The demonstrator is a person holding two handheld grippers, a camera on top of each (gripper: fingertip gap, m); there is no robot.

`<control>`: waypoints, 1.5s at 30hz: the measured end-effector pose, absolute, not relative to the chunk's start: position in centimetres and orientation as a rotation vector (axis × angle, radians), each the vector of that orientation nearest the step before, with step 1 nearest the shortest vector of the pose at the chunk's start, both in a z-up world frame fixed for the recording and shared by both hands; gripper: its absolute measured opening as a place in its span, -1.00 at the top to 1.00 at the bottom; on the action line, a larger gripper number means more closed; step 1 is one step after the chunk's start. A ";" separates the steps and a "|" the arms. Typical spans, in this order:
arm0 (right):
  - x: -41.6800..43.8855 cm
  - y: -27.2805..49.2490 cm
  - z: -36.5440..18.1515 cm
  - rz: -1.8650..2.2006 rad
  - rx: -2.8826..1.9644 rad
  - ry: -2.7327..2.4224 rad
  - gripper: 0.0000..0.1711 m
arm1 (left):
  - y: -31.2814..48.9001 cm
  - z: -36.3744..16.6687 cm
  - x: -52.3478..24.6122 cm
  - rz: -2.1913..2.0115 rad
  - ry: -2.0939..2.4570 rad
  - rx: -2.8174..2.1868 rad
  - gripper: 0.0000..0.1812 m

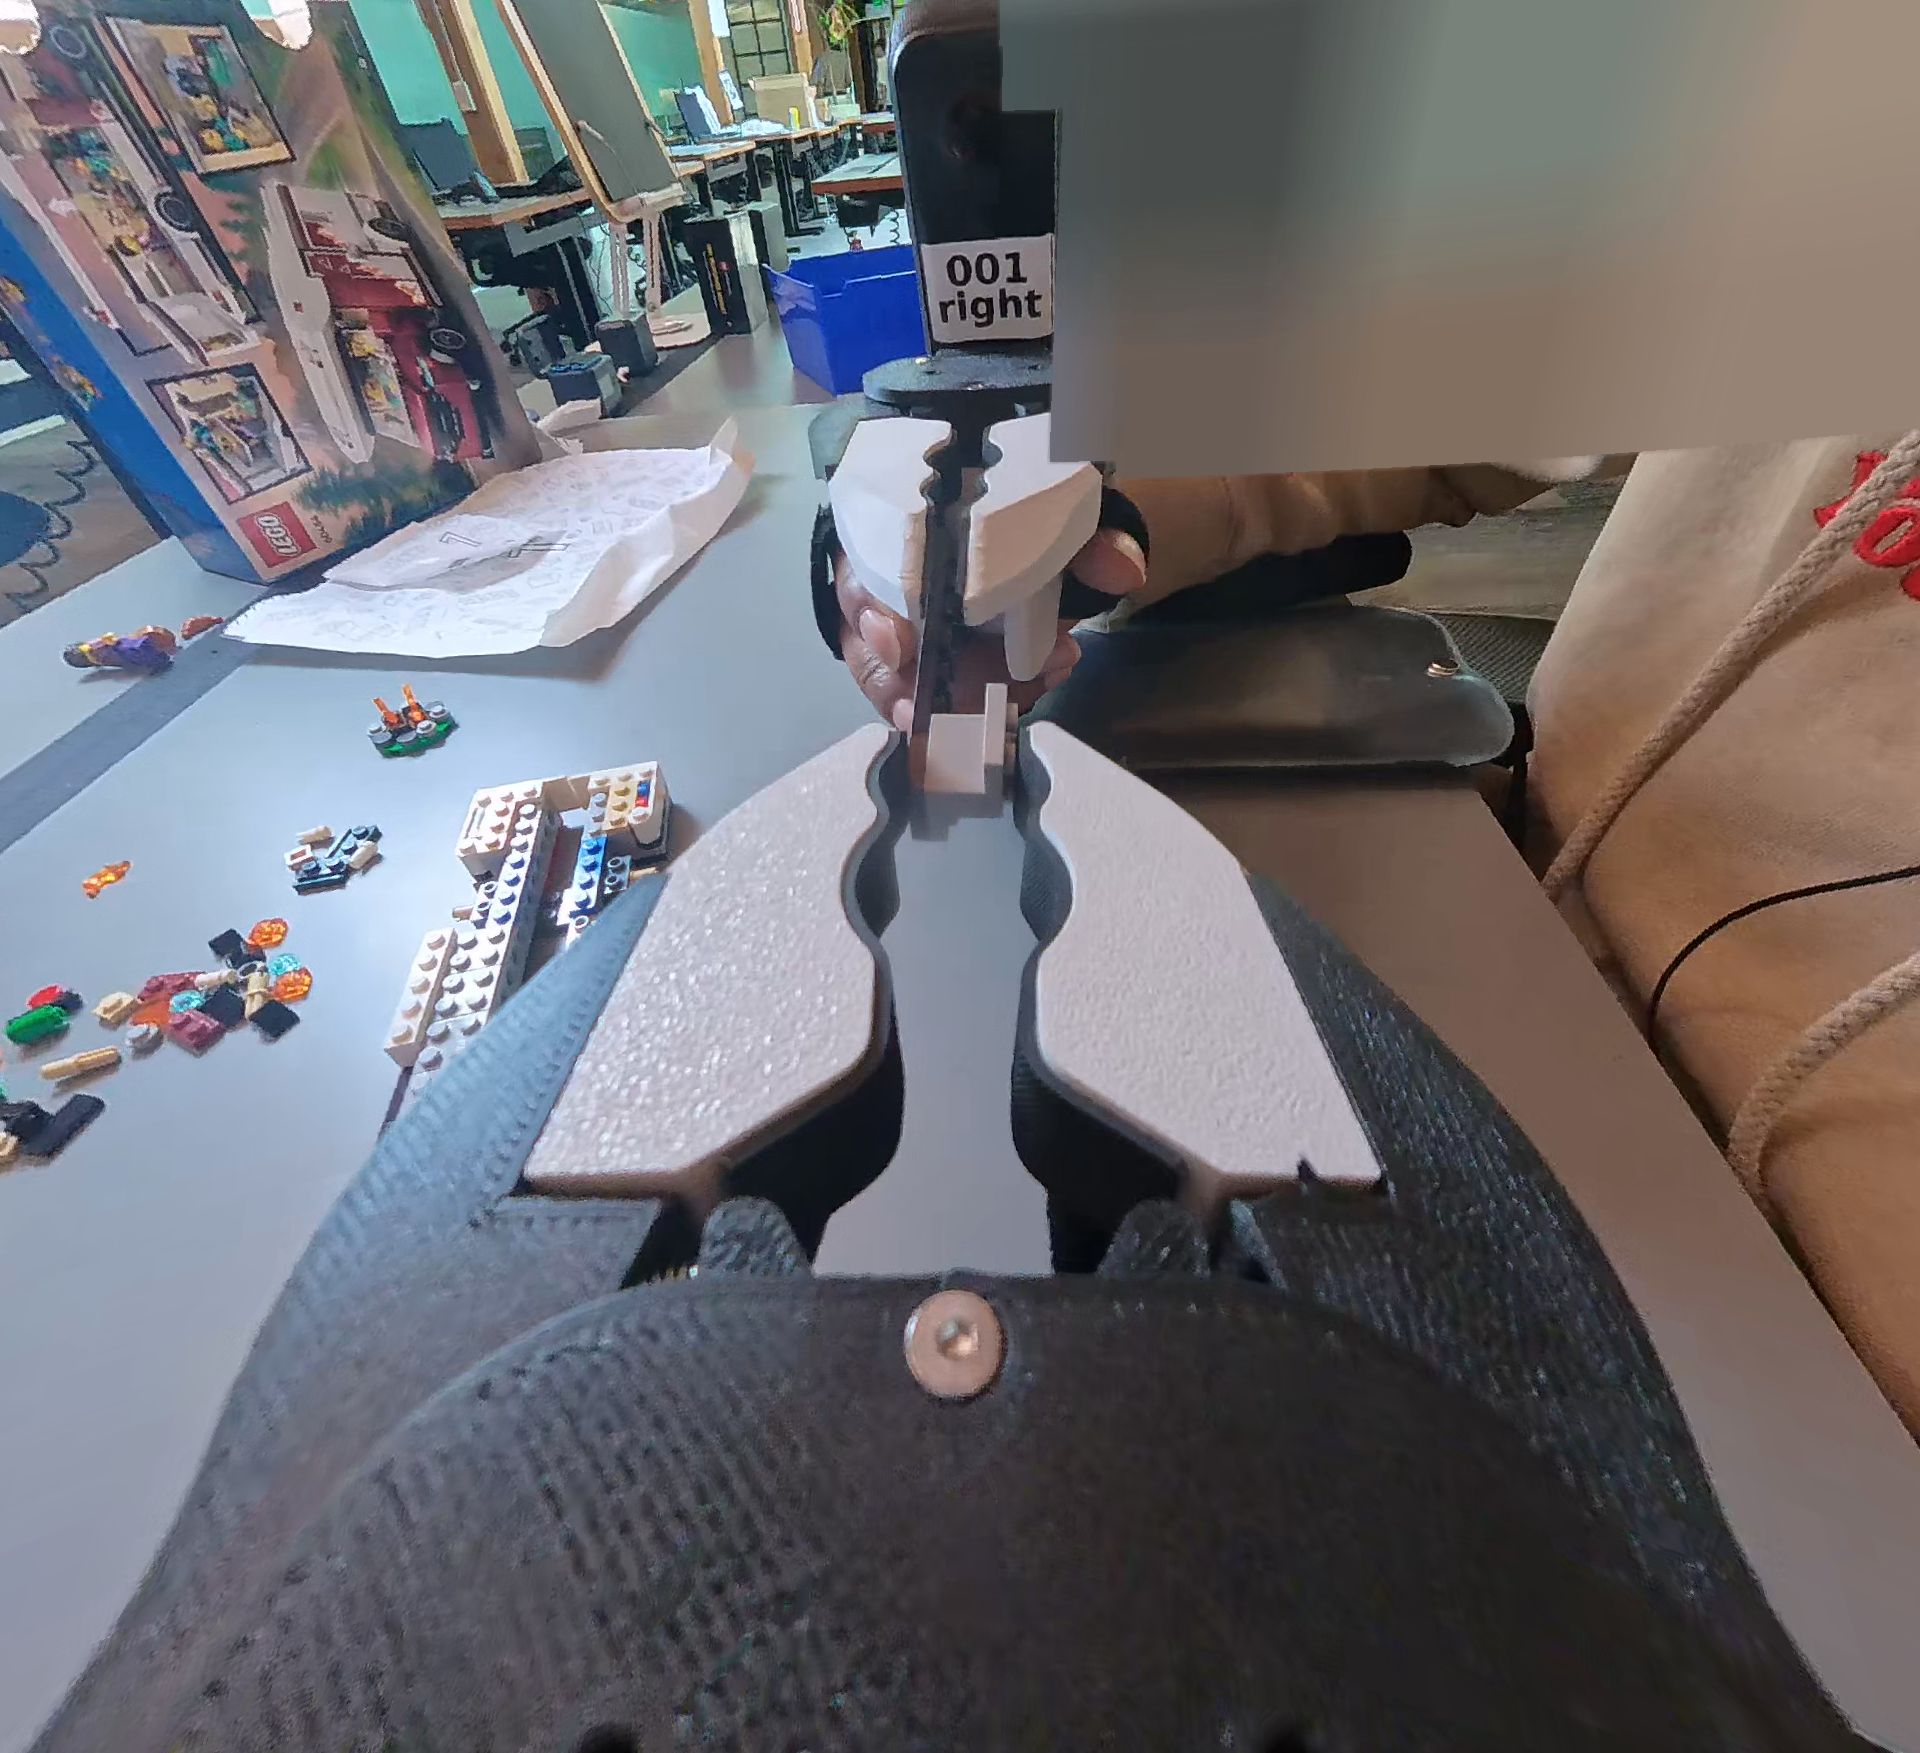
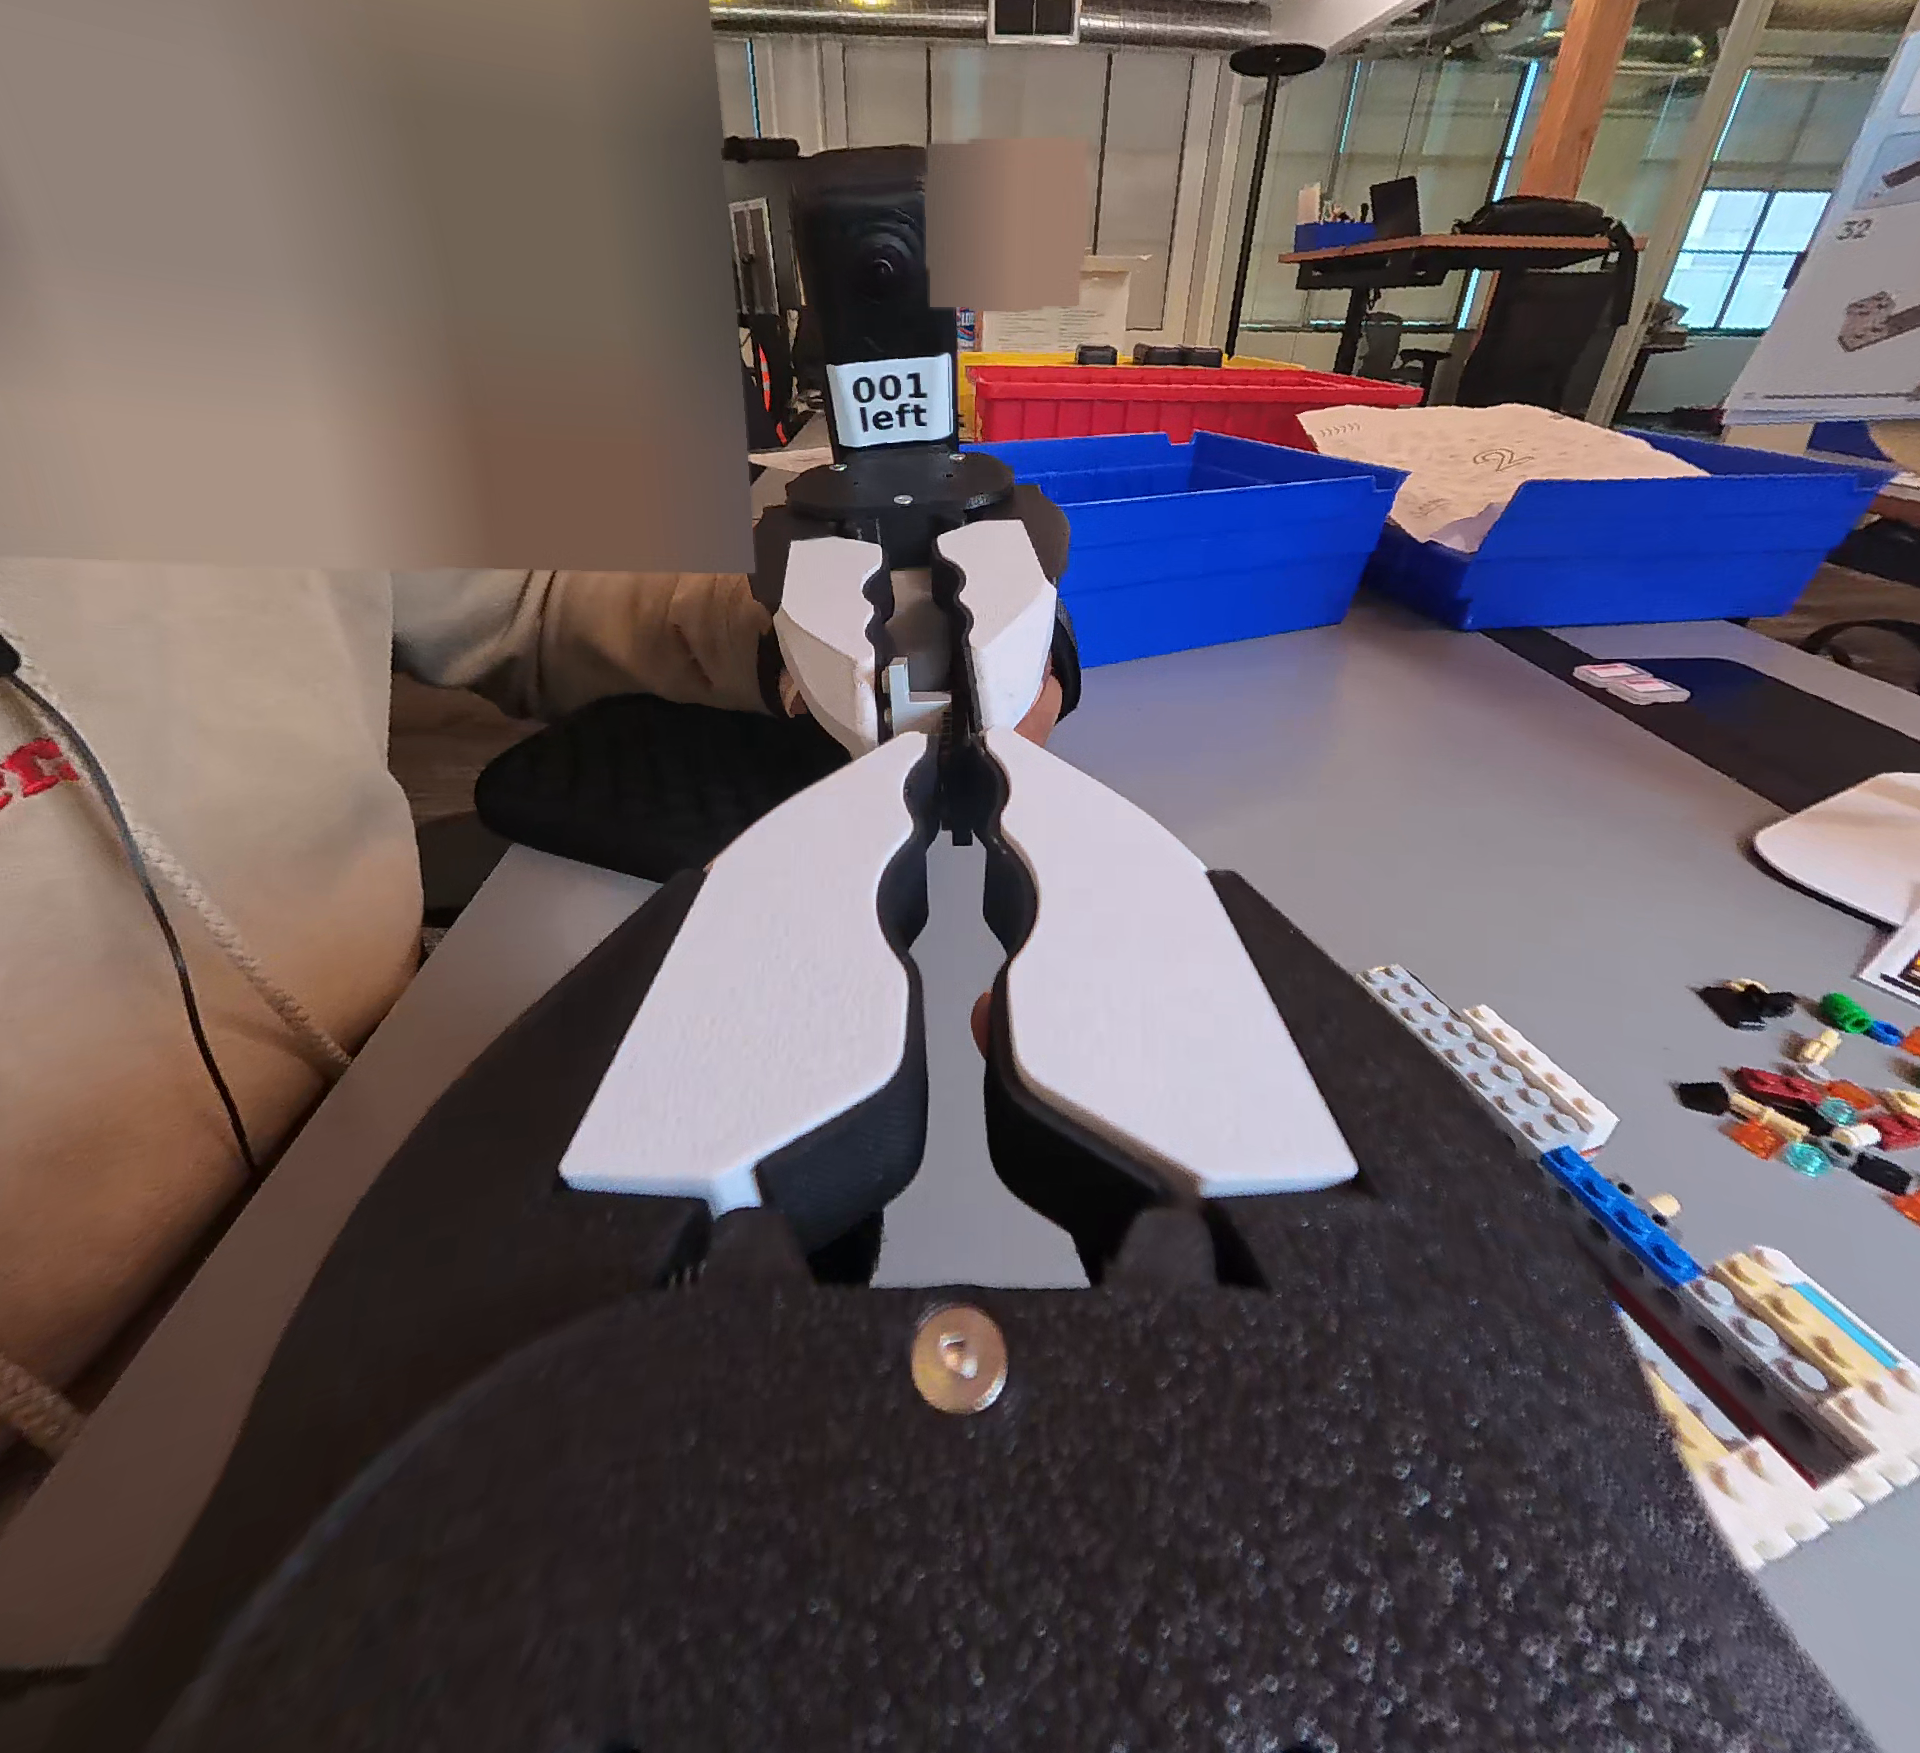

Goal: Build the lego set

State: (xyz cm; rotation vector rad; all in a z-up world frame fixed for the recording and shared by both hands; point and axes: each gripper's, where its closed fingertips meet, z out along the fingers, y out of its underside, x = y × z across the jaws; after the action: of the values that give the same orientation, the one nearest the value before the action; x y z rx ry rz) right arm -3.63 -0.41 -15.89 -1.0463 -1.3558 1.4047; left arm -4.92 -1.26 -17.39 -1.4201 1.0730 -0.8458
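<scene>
My left gripper (image 1: 961, 747) is shut on a small white Lego piece (image 1: 954, 758). It shows again in the right wrist view (image 2: 912, 687), held in the left gripper (image 2: 920, 654). My right gripper (image 2: 951, 753) is shut on a thin black Lego piece (image 2: 961, 773), seen edge-on in the left wrist view (image 1: 935, 623). The two grippers face each other tip to tip above the near table edge, and the two pieces touch or nearly touch. The right gripper (image 1: 951, 560) is held by a hand. The partial white, tan and blue build (image 1: 561, 862) lies on the table (image 2: 1662, 1288).
Loose small pieces (image 1: 187, 986) lie beside the build (image 2: 1829, 1111). The Lego box (image 1: 239, 280) and a torn paper bag (image 1: 520, 550) stand at the back. Blue bins (image 2: 1195, 529) and a red bin (image 2: 1174, 399) line the far side. A person in a beige hoodie (image 2: 208, 872) sits at the table edge. Less than 4 cm separates the two grippers' tips.
</scene>
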 end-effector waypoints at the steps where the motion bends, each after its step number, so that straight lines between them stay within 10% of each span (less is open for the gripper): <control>1: -3.6 -0.4 -15.9 1.408 -1.053 -1.357 0.94 | -1.3 -17.4 -4.9 -0.842 1.074 -1.417 0.78; 45: -4.4 1.7 -20.3 1.415 -1.705 -1.328 0.91 | 1.1 -20.9 -6.0 -0.464 1.170 -1.530 0.82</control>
State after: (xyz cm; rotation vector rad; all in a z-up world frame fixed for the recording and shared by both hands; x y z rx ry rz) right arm -4.40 1.72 -20.27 -1.7049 -1.3285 1.4147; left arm -5.96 1.11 -20.92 -1.5298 1.1699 -0.4637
